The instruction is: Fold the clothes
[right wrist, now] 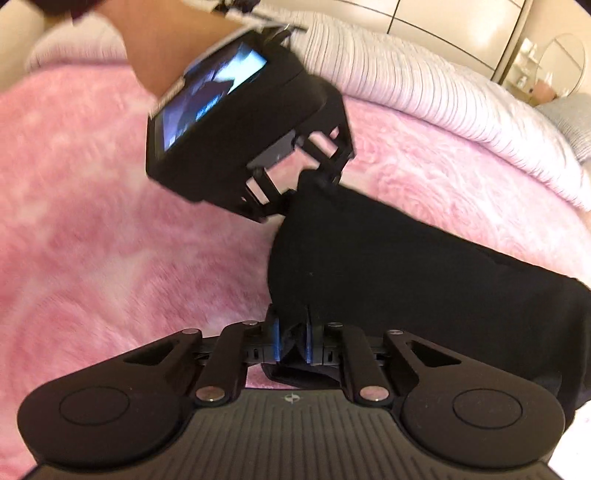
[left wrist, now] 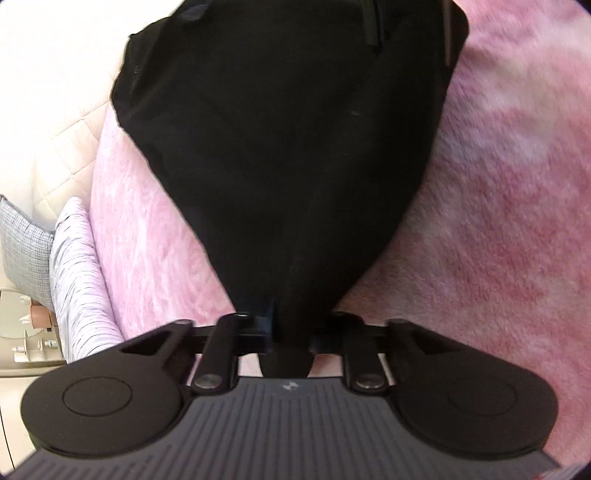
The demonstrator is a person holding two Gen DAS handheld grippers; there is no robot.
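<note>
A fluffy pink blanket [right wrist: 92, 221] covers the bed — a striped white duvet [right wrist: 424, 85] lies bunched along its edge, cream wardrobe doors [right wrist: 443, 22] beyond.

A fuzzy pink blanket [left wrist: 498, 221] covers the bed — striped pillow [right wrist: 424, 81] and round mirror [right wrist: 563, 59] beyond.

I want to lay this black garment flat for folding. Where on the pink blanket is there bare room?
The pink blanket is bare left of the black garment, and again between the garment and the striped bedding. It is crowded where the left gripper and right gripper pinch the garment.
</note>
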